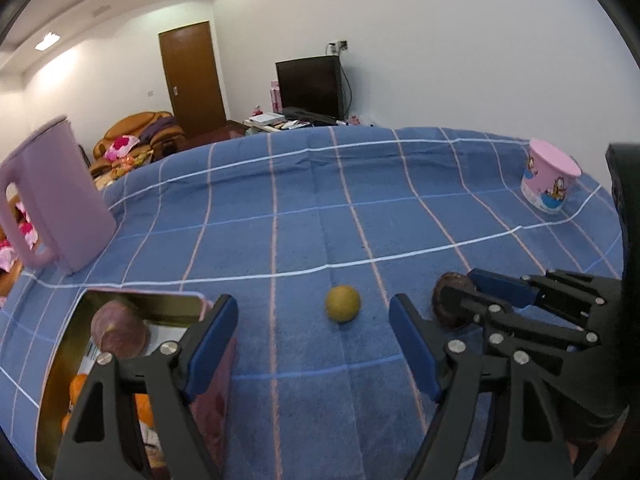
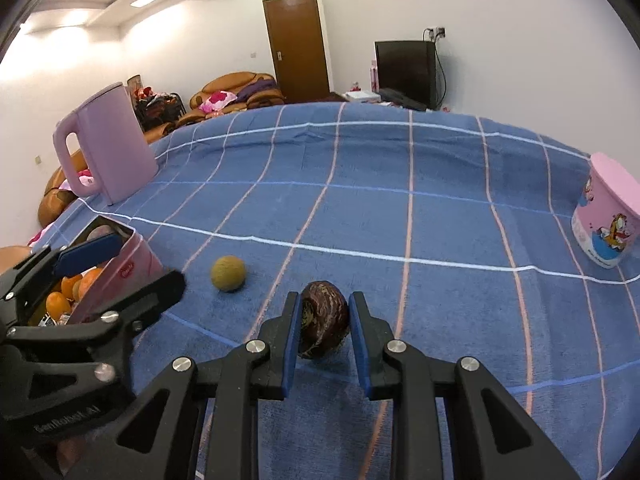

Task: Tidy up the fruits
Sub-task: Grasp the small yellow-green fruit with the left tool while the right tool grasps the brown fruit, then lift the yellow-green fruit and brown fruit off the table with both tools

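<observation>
dark fruit (image 2: 323, 325) clamped in right gripper (image 2: 325, 334)

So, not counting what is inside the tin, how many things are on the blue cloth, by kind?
loose fruits: 2, the yellow-green fruit and the dark brown fruit clamped in the right gripper
pink kettle: 1
cartoon cup: 1
tin: 1
total: 5

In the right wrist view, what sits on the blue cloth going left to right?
Pink tin of fruit → yellow-green round fruit → dark brown fruit held by the right gripper → pink cartoon cup. The pink kettle stands farther back on the left.
</observation>
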A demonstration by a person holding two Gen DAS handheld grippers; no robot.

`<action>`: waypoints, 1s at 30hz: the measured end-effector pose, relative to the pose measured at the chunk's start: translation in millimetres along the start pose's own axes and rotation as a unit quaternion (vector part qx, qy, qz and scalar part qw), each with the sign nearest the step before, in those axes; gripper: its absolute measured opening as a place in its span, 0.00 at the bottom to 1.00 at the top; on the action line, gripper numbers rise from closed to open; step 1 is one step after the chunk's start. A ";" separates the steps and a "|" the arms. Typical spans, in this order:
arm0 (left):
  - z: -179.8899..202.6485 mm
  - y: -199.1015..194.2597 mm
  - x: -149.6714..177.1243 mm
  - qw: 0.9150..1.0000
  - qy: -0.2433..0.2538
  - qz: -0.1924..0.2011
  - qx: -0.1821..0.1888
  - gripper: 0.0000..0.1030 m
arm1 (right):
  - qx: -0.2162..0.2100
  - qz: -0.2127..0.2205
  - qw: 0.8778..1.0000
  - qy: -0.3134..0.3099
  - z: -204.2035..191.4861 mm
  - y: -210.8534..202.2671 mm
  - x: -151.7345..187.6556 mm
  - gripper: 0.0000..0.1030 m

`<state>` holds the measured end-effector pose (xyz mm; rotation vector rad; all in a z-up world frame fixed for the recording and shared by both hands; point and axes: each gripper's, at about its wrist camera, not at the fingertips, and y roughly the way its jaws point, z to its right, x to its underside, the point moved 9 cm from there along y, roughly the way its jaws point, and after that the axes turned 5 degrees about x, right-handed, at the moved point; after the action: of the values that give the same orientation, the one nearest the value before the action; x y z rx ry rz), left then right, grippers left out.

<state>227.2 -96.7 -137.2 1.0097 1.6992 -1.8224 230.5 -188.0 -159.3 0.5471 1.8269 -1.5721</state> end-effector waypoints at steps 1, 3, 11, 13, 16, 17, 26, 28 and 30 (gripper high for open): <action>1.5 4.2 0.9 1.000 0.001 -0.007 0.004 0.69 | -0.002 -0.004 1.000 0.003 0.7 2.5 0.6 0.25; 1.4 10.9 2.8 1.000 -0.006 -0.019 0.011 0.63 | -0.002 0.002 1.000 0.008 2.2 1.0 -0.3 0.25; 9.9 32.9 7.0 0.998 0.001 -0.050 0.026 0.45 | 0.007 0.026 0.998 0.052 20.7 -9.2 -4.2 0.25; 12.4 38.2 6.5 0.998 0.003 -0.055 0.026 0.45 | 0.006 0.029 0.998 0.051 20.5 -10.4 -4.4 0.25; 16.5 48.3 7.6 0.997 0.002 -0.070 0.037 0.43 | 0.005 0.033 0.998 0.054 21.5 -10.6 -5.5 0.25; 16.9 51.2 8.5 0.997 0.000 -0.074 0.039 0.38 | 0.005 0.034 0.998 0.053 20.9 -11.3 -5.1 0.25; 14.3 60.5 11.5 0.993 -0.023 -0.089 0.067 0.26 | -0.002 0.040 0.998 0.039 14.9 -14.3 -3.3 0.25; 15.6 57.5 11.7 0.994 -0.026 -0.083 0.073 0.25 | -0.002 0.044 0.998 0.036 13.5 -15.4 -3.5 0.25; 16.1 51.4 11.5 0.994 -0.027 -0.073 0.075 0.25 | -0.003 0.046 0.998 0.037 13.7 -15.6 -3.1 0.25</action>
<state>255.0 -117.9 -179.8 0.9055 1.6630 -2.0780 224.7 -204.0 -146.9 0.6851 1.8347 -1.5021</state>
